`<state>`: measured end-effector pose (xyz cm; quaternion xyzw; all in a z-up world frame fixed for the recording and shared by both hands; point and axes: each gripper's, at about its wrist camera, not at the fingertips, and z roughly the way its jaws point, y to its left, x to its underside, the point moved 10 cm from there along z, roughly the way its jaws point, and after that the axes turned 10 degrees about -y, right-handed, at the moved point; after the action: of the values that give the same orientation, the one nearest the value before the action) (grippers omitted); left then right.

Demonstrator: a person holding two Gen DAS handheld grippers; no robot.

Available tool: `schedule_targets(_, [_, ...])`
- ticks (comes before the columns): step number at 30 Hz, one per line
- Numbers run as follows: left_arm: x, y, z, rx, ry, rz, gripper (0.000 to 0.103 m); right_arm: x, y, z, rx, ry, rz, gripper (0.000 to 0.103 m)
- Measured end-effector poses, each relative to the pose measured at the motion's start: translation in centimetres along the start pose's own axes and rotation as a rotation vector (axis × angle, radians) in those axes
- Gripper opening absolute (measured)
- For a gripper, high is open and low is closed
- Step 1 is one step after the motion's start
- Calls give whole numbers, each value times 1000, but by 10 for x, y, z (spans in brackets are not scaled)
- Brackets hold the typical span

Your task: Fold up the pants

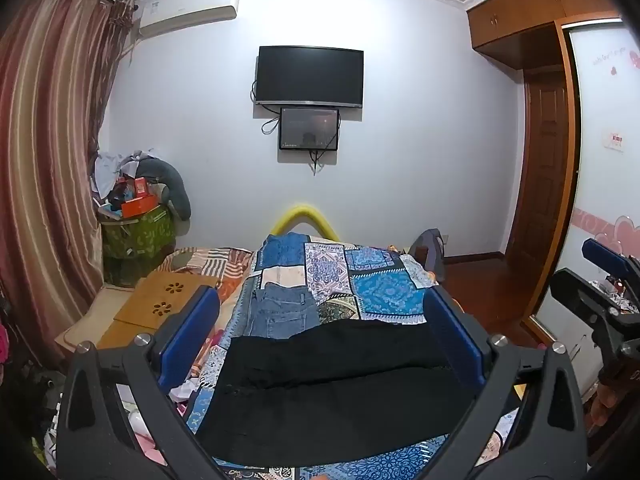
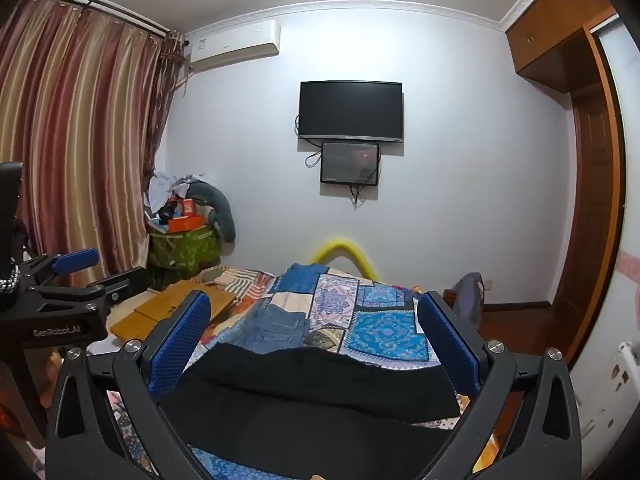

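Observation:
Black pants (image 1: 332, 384) lie flat across the near end of the bed, on a blue patchwork cover (image 1: 380, 292); they also show in the right wrist view (image 2: 320, 392). My left gripper (image 1: 320, 320) is open, its blue pads wide apart, held above the pants and not touching them. My right gripper (image 2: 316, 328) is open too, above the same pants. The right gripper shows at the right edge of the left wrist view (image 1: 600, 280); the left one shows at the left of the right wrist view (image 2: 72, 276). Folded blue jeans (image 1: 284, 312) lie farther up the bed.
A wooden lap tray (image 1: 160, 300) lies on the bed's left side. A green bin piled with boxes and clothes (image 1: 136, 232) stands in the far left corner by the curtain (image 1: 48, 160). A TV (image 1: 310, 76) hangs on the far wall. A wardrobe (image 1: 560, 160) is on the right.

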<state>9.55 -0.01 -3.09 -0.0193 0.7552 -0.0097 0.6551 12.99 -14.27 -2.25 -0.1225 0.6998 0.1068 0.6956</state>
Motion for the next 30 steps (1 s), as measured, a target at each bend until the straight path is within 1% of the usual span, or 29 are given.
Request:
schedule_targets(9, [4,11,2,11,-8,-22,103,0,0,0,-2,6,8,103])
schedule_targets(16, [2,-3,0,17,-18,14,103,1,1,-1,7,-2,0,103])
schedule_targets(21, [2,-3,-3,22,-32,22,103,-6,5,1,5,-3,13,103])
schedule_targets(22, [2,-3,-4,23,-34,25,103,0,-1,-3,5,-4,21,103])
schedule_targets(30, [3,-2,-7,26,-31,21,103,4,2,-2,7,2,24,103])
